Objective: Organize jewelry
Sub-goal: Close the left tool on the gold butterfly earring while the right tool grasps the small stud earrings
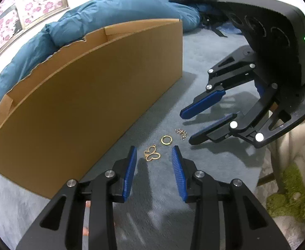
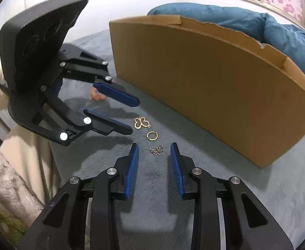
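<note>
Nowhere on the cardboard box, the grippers or the jewelry can any brand, label or writing be read. Both claws are released, their blue pads spread and holding nothing. From its own wrist view the left gripper hangs low over the grey-blue fleece cover, its fingers reaching forward with the gold butterfly pendant lying between the fingertips, apart from both pads. Just past it lies the gold ring, then the small cluster of tiny beads, all three in a short row beside the long wall of the box, none touching it. The right gripper comes from the opposite side, tilted down toward the cover, its fingertips flanking the bead cluster without contact. A teal duvet is heaped behind the box, and a small orange item, blurred, shows behind the left gripper's upper finger in the right wrist view
</note>
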Available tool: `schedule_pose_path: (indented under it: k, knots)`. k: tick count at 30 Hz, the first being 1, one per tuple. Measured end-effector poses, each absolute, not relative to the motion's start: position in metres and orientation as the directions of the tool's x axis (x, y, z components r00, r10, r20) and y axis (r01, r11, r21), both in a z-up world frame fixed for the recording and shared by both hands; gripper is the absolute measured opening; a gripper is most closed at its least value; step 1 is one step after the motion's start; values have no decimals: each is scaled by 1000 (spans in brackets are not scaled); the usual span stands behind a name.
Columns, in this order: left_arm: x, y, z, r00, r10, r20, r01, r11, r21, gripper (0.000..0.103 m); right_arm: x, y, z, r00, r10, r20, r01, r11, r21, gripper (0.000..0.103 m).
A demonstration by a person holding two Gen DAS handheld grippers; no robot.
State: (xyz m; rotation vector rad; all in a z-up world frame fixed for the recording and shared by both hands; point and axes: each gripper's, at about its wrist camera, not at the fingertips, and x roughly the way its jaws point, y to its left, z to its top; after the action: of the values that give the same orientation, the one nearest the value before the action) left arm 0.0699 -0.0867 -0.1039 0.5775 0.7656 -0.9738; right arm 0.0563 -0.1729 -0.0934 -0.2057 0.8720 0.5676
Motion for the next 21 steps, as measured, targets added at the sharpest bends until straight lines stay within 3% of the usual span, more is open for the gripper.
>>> schedule_pose_path:
  k: [7, 11, 17, 21]
  knots:
    - [80, -92, -117, 293, -501, -814, 904, 423, 65, 33, 69, -166, -102, 478, 386, -789, -587, 809, 40, 24]
    - [87, -93, -120, 272, -494, -826, 903, 428, 41, 28, 73, -166, -105, 465, 389, -795, -594, 803, 46, 21]
    - [89, -95, -123, 272, -484, -831, 904, 425, 48, 18, 78, -163, -107, 459, 384, -801, -598, 801, 41, 10]
    - [87, -95, -121, 280, -485, -829, 904, 424, 58, 17, 76, -161, -104, 460, 387, -799, -598, 800, 43, 3]
